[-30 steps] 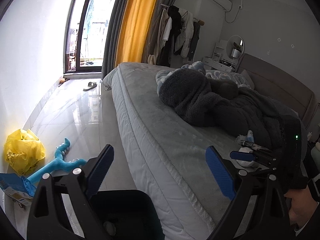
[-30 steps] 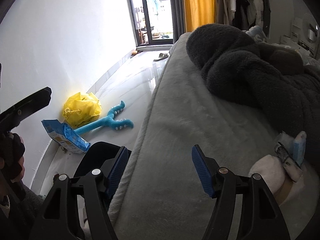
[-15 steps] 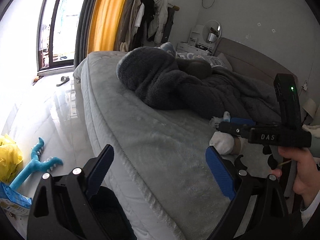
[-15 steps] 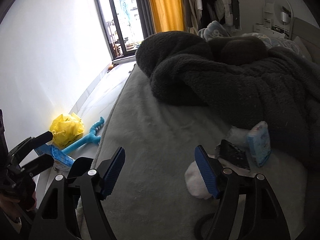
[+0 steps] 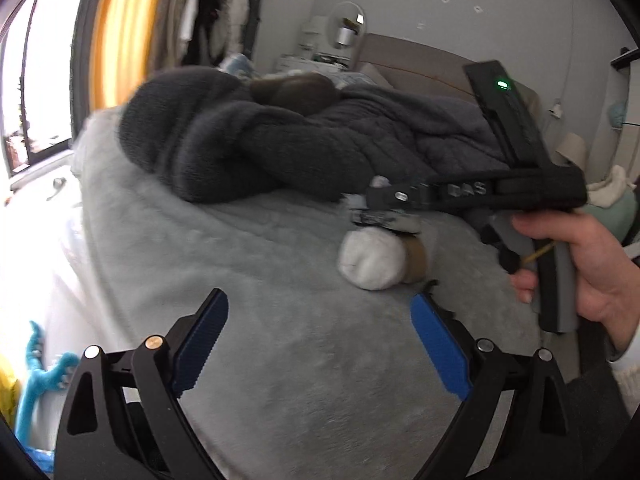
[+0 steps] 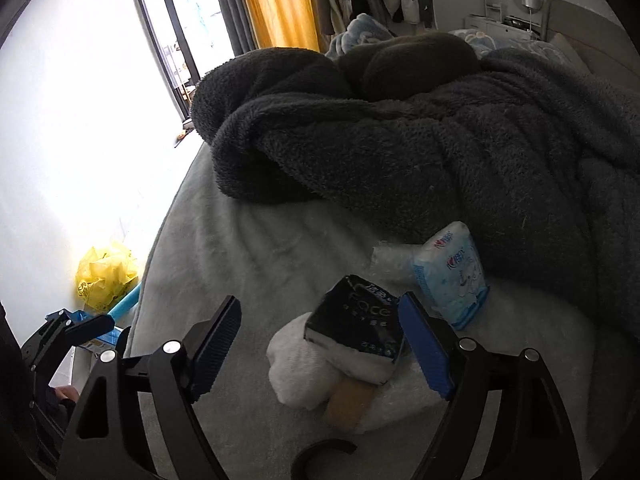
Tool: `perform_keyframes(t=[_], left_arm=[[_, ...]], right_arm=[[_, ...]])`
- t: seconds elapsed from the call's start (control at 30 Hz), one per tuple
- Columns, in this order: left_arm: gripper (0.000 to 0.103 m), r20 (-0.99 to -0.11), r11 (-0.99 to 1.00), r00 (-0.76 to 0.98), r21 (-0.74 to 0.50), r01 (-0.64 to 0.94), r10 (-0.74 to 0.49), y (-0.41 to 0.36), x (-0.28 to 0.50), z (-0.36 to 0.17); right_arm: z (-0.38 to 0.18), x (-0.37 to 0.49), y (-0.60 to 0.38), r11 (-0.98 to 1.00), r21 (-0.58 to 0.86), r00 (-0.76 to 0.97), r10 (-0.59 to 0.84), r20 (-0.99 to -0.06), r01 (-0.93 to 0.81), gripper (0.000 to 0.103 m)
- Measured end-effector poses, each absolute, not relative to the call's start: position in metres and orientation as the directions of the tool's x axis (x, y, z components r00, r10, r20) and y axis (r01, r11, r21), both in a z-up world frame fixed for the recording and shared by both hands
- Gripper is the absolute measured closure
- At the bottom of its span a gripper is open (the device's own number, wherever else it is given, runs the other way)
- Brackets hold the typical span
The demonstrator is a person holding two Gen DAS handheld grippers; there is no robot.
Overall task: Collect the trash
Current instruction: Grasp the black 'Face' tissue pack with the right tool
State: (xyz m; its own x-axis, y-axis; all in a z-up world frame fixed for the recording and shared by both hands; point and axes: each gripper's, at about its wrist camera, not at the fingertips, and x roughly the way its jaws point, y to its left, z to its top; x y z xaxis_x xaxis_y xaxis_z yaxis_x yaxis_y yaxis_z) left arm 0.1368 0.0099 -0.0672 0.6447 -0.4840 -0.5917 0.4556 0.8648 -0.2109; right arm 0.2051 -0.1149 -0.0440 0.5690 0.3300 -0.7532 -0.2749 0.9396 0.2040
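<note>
1. The trash sits in a small heap on the grey bed [image 6: 248, 248], at lower centre of the right wrist view: a crumpled white wad [image 6: 300, 372], a dark tissue packet [image 6: 356, 332] lying on it, a brown cardboard tube [image 6: 346, 404] under the packet, and a pale blue wipes pack [image 6: 452, 276] leaning toward the dark blanket [image 6: 420, 140].
2. All of it looks light and soft. The wad should crush under pressure, and the packet's film is probably slick, so a pinch across its short sides looks safest. The tube is the stiffest piece.
3. The right tool [image 6: 320, 340] is angled down at the heap, its jaws opening. The packet lies in the gap near the right-hand pad, but nothing is gripped.
4. In the left wrist view, the person's right hand [image 5: 592, 264] wraps the tool's handle at the right edge of the frame.
5. The left tool [image 5: 320, 344] hovers above bare bed at lower centre of its own view, wide apart and empty, with the wad near and above it in the frame.
</note>
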Motion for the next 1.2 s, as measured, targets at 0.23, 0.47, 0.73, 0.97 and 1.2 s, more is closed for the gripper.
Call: perform_keyframes(t=[0.23, 0.47, 0.73, 0.97, 1.2], left_arm=[[0.009, -0.610, 0.808, 0.566, -0.233, 0.541, -0.555, -0.018, 0.148, -0.079], [0.011, -0.614, 0.776, 0.529, -0.233, 0.587, -0.585, -0.037, 0.156, -0.084], [0.013, -0.634, 0.704, 0.434, -0.258, 0.662, -0.640, -0.062, 0.160, -0.092], [0.019, -0.654, 0.672, 0.389, -0.253, 0.696, -0.649, -0.077, 0.159, -0.099], [0.023, -0.656, 0.653, 0.368, -0.257, 0.712, -0.659, -0.090, 0.160, -0.100]], right_arm=[[-0.061, 0.222, -0.129, 0.935, 0.262, 0.536, 0.352, -0.767, -0.238, 0.019], [-0.071, 0.235, -0.122, 0.935, 0.253, 0.502, 0.348, -0.792, -0.248, 0.019], [-0.080, 0.245, -0.127, 0.942, 0.247, 0.481, 0.330, -0.812, -0.229, 0.019], [-0.091, 0.251, -0.131, 0.934, 0.274, 0.445, 0.351, -0.824, -0.229, 0.031], [-0.093, 0.249, -0.142, 0.924, 0.318, 0.437, 0.381, -0.815, -0.212, 0.039]])
